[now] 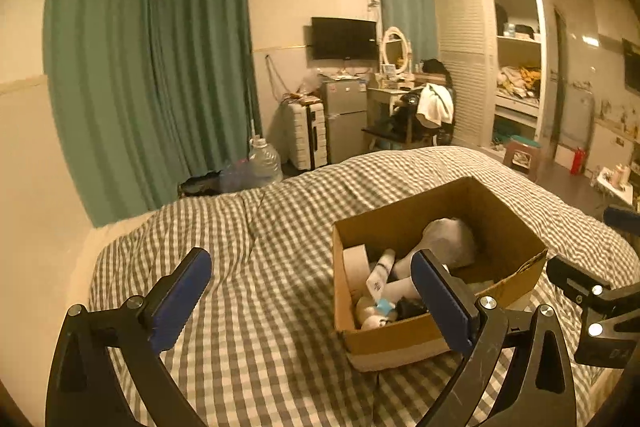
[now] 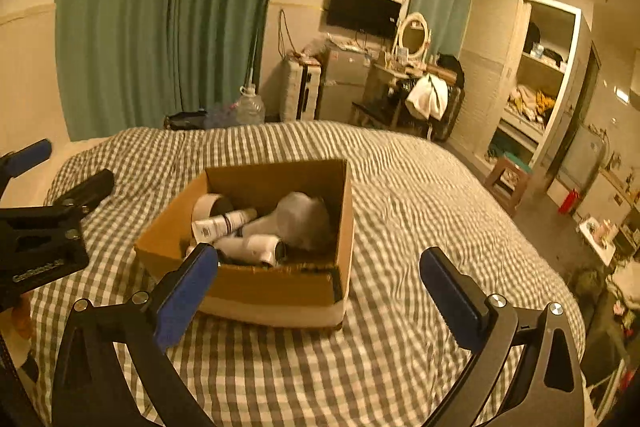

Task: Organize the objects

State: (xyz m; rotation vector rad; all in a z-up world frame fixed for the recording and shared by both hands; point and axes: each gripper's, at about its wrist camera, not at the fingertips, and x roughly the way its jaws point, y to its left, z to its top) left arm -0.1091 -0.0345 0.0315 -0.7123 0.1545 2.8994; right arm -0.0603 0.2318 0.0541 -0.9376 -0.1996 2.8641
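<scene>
Honestly the stuff inside the cardboard box (image 2: 256,291) was tough to sort out from my feeds. I could pick out a roll of tape (image 2: 208,205), a white tube with dark print (image 2: 224,223), a white bottle on its side (image 2: 250,247) and a pale hair-dryer-looking thing (image 2: 296,217), but everything under them was a dark jumble. From the left camera, my own right-side finger sat in front of the box's near corner, so that bit was covered. The box sat on the checked bedspread (image 1: 240,307), roughly mid-bed. Both tongs were spread wide with nothing between the blue pads: the left gripper (image 1: 312,297) hung over the blanket just beside the box, and the right gripper (image 2: 316,291) framed the box's near wall, not touching anything as far as I could tell.
</scene>
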